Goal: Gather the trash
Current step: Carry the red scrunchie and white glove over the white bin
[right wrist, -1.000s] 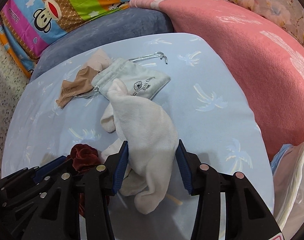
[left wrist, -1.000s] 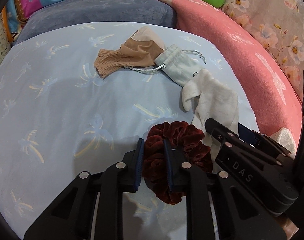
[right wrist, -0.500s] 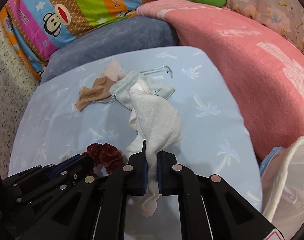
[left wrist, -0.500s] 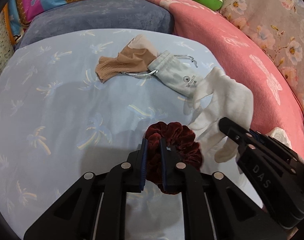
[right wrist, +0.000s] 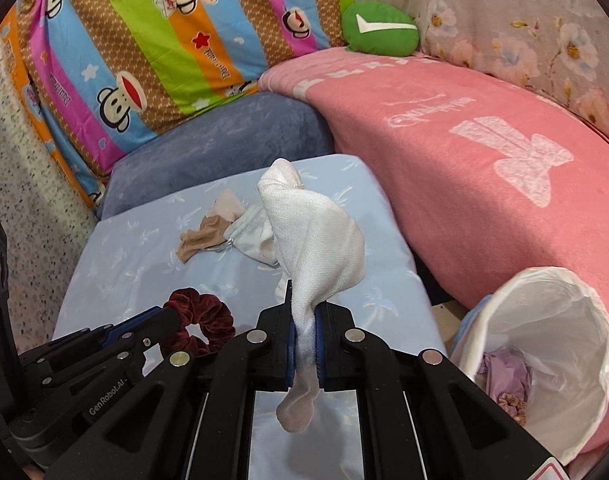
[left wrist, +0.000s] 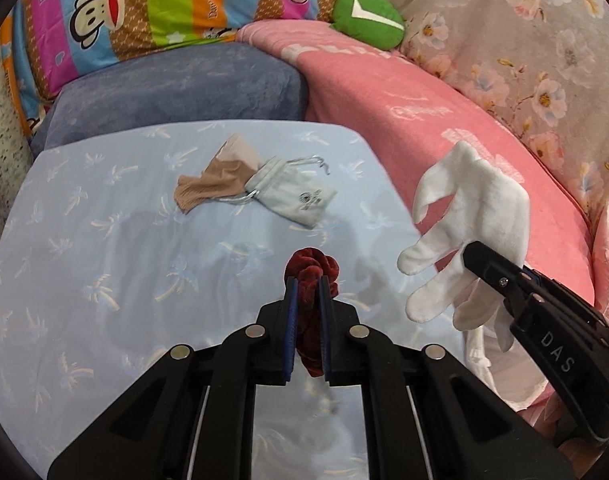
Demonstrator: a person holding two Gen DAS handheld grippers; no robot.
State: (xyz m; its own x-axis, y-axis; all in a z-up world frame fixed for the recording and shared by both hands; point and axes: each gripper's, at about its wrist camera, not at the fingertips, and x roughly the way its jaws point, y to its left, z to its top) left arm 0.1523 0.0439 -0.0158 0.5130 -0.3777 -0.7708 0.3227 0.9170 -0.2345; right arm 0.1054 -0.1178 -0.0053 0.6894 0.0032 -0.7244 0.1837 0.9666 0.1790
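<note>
- Holding two items clear of the bed, one per gripper.
- Left gripper (left wrist: 307, 304): jaws closing, almost together, pinching the dark red velvet scrunchie (left wrist: 311, 280). Pads press on it from both sides. It's squashed into a strip, long axis running along my fingers, one lobe sticking out past the tips, the other end hanging below the pads.
- Right gripper (right wrist: 304, 320): jaws nearly shut, clamped on the white glove (right wrist: 316, 240). Long axis roughly upright in the right wrist view; the bulk stands up past the tips, a short tail droops below the pads. From the left wrist view its fingers splay out to the left.
- Left on the bed: one tan stocking (left wrist: 208, 184) and one pale grey drawstring pouch (left wrist: 296, 200), touching, the pouch overlapping the stocking's end. Pouch lies diagonally, cord end up towards the far side.
- Count: one scrunchie, one glove, one stocking, one pouch, one bin.
- Bin (right wrist: 560, 288): white liner, mouth open, low on the right beside the bed, below the pink blanket edge. Purple stuff and something frilly inside; can't tell what.
- Surface: light blue sheet (left wrist: 84, 260) with a palm print.
- Room: grey-blue cushion (left wrist: 176, 88) at the far end, pink blanket (right wrist: 484, 168) along the right, striped monkey-print pillow (right wrist: 144, 40) behind, green plush (right wrist: 380, 28), floral fabric (left wrist: 524, 40) top right.
</note>
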